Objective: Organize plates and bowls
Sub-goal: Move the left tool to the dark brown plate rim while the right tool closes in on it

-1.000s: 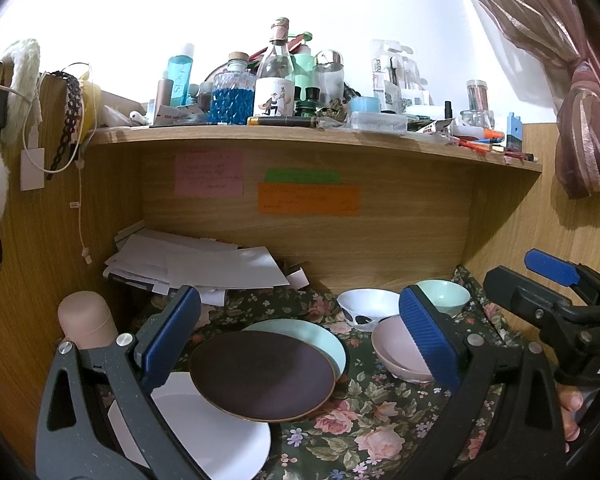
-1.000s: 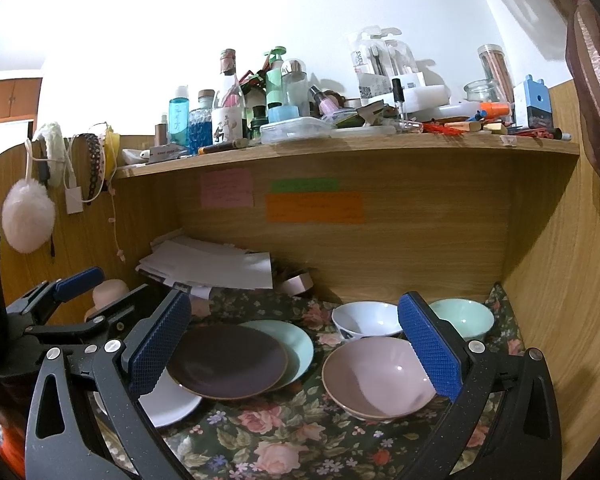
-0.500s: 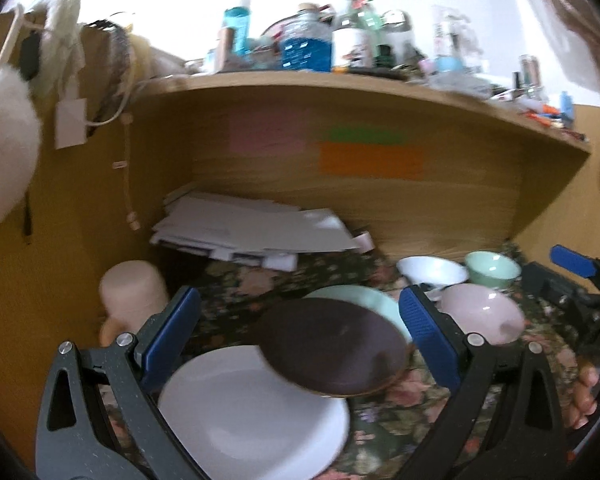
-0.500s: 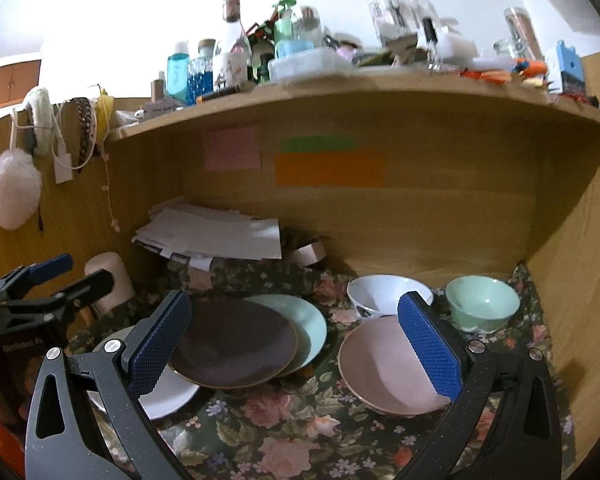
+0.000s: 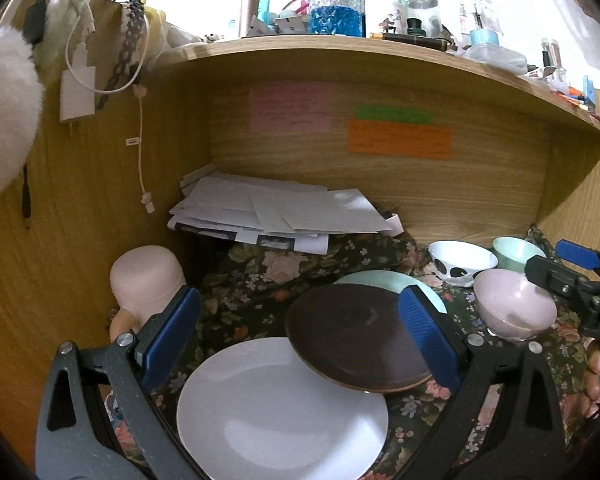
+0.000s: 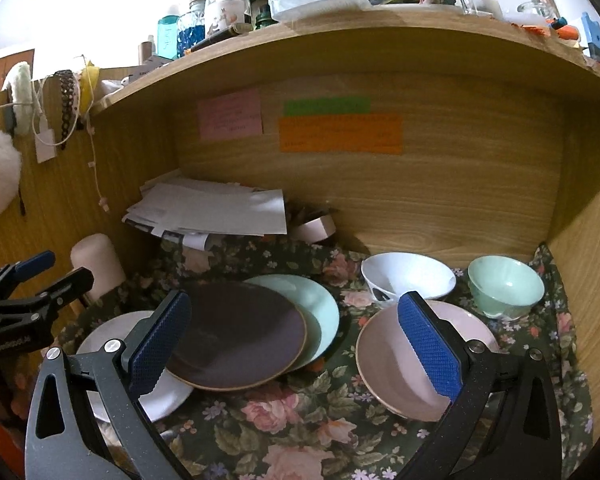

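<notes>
On a floral cloth lie three overlapping plates: a white plate at the front left, a dark brown plate resting on it, and a mint plate behind. To the right stand a pink bowl, a white spotted bowl and a mint bowl. My left gripper hangs open over the white and brown plates, holding nothing. My right gripper is open above the brown plate and pink bowl, its right pad over the bowl's rim.
A wooden alcove walls in the cloth on the left, back and right, under a shelf crowded with bottles. A paper stack fills the back left, and a pink cylinder stands by the left wall. Cables hang there too.
Both grippers have dropped lower and moved in toward the dishes. The left one has swung left, so the white plate now fills its lower view. No dish has moved.
</notes>
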`<state>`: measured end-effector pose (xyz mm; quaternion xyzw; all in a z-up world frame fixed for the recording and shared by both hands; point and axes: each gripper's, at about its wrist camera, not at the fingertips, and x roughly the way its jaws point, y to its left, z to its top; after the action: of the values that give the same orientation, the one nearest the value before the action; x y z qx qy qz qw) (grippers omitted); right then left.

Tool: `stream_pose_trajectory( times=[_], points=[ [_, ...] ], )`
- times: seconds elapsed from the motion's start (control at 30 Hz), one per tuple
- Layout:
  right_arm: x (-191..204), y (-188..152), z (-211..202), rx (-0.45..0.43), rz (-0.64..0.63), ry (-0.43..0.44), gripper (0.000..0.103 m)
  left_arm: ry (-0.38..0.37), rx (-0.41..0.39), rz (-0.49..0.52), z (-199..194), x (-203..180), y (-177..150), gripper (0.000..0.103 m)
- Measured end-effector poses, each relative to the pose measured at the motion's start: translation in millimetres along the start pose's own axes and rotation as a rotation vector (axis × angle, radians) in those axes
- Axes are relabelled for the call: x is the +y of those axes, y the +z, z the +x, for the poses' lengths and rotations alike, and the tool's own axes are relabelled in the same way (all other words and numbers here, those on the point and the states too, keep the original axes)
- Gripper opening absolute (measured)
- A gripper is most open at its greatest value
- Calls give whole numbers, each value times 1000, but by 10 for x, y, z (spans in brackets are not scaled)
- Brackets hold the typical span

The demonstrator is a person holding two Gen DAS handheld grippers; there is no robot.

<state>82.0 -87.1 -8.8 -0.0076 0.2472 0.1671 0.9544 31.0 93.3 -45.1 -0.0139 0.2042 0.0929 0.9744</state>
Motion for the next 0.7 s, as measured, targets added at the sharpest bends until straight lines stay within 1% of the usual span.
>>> stream_pose_trajectory(
  times=[0.17, 0.27, 0.4, 0.53, 0.63, 0.67, 0.7],
  points=[
    [41, 17, 102, 23, -21, 17, 103, -3, 29, -1, 128, -11, -7, 101],
    [85, 25, 225, 60, -51, 38, 103, -6, 75, -7, 259, 21, -30, 101],
    [154, 17, 436, 121, -101, 91, 103, -19, 129, 4, 402, 53, -75, 100],
    [195, -5, 736, 204, -135, 109, 103, -26, 185, 19, 551, 73, -130, 92],
    [147, -25, 935, 270, -125, 132, 102, -42, 238, 14, 692, 98, -179, 86],
    [119, -28, 1004, 312, -116, 152, 101, -47, 250, 12, 727, 104, -192, 84],
    [96, -34, 1070, 333, -108, 158, 101, -54, 266, 8, 776, 116, -213, 84]
  ],
)
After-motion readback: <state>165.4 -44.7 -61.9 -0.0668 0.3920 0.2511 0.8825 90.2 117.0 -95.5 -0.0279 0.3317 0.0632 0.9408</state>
